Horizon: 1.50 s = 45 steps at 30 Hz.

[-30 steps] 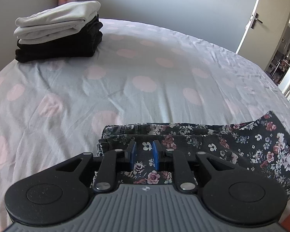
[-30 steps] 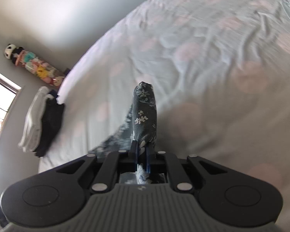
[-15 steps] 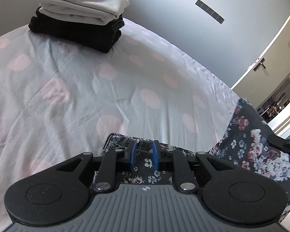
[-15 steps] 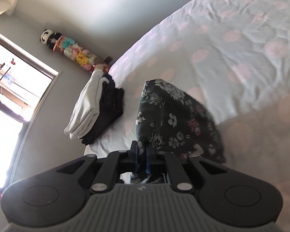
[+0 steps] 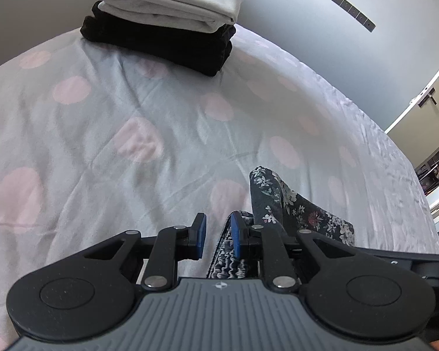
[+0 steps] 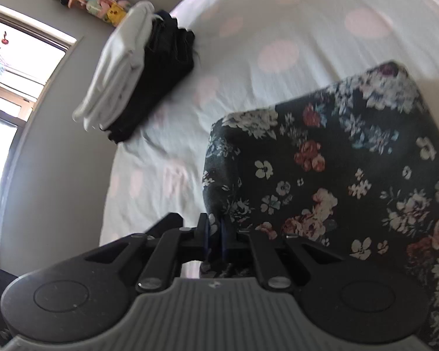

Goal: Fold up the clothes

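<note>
Floral garment point(image 6: 330, 175) now doubled over, dark, flower-printed.

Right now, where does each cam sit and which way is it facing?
Left wrist: on the left gripper, angled down across the bed toward the folded stack; own fingers plus part of the other rig show.
Right wrist: on the right gripper, facing the floral garment it pinches; own fingers show.
Shared: stack, bed, floral garment.
</note>
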Tool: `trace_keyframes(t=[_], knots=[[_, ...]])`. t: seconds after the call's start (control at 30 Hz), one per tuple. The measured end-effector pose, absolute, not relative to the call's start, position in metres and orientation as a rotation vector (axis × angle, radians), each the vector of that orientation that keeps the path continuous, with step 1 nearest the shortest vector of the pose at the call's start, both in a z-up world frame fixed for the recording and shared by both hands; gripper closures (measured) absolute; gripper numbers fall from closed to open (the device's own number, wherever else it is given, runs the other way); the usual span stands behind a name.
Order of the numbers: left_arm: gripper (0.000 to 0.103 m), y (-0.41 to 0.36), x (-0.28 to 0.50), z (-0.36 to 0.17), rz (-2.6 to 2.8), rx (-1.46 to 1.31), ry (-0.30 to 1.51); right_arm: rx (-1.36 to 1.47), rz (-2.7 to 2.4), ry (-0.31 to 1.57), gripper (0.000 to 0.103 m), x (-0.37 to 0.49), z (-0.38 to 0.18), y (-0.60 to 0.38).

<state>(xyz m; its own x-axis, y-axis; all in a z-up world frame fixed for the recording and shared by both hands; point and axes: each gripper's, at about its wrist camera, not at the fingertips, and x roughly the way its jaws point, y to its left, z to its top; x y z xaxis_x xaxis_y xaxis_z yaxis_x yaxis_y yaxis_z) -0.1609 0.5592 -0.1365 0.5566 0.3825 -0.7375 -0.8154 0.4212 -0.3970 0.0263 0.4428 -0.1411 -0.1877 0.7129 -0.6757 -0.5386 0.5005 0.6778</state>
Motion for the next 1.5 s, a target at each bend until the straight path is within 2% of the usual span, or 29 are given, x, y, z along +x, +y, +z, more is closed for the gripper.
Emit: trace_keyframes(t=[0.13,0.27,0.5,0.7,0.87,1.0,1.23,1.33,1.43,1.5], knots=[[0.083,0.561,-0.156,-0.142,0.788,-0.826,0.647,0.135,1.135,1.386,0.091,0.023,-0.154,0.45],[0.083,0.553,-0.158,-0.135,0.754,-0.824,0.631,0.114,1.166,1.345,0.079,0.022,-0.138,0.441],[0.083,0.52,-0.162,-0.114,0.658,-0.767,0.594,0.033,1.209,1.095,0.079,0.027,-0.096,0.363],[0.083,0.485,-0.152,-0.101,0.682,-0.64,0.673,-0.161,1.185,0.904,0.079,0.015,-0.103,0.289],[0.083,0.475,-0.14,-0.117,0.76,-0.559,0.847,-0.266,1.221,0.916,0.079,0.001,-0.129,0.268],[0.082,0.489,-0.136,-0.146,0.815,-0.611,0.993,-0.348,1.203,0.962,0.079,-0.004,-0.155,0.27],[0.081,0.497,-0.124,-0.171,0.831,-0.613,1.087,-0.4,1.191,1.007,0.082,0.003,-0.179,0.277],[0.08,0.497,-0.13,-0.168,0.835,-0.637,1.066,-0.386,1.193,1.021,0.082,0.008,-0.18,0.277],[0.08,0.495,-0.149,-0.153,0.838,-0.697,0.95,-0.321,1.203,1.047,0.08,0.014,-0.179,0.268],[0.069,0.494,-0.169,-0.135,0.844,-0.745,0.805,-0.245,1.216,1.074,0.073,0.019,-0.177,0.261]])
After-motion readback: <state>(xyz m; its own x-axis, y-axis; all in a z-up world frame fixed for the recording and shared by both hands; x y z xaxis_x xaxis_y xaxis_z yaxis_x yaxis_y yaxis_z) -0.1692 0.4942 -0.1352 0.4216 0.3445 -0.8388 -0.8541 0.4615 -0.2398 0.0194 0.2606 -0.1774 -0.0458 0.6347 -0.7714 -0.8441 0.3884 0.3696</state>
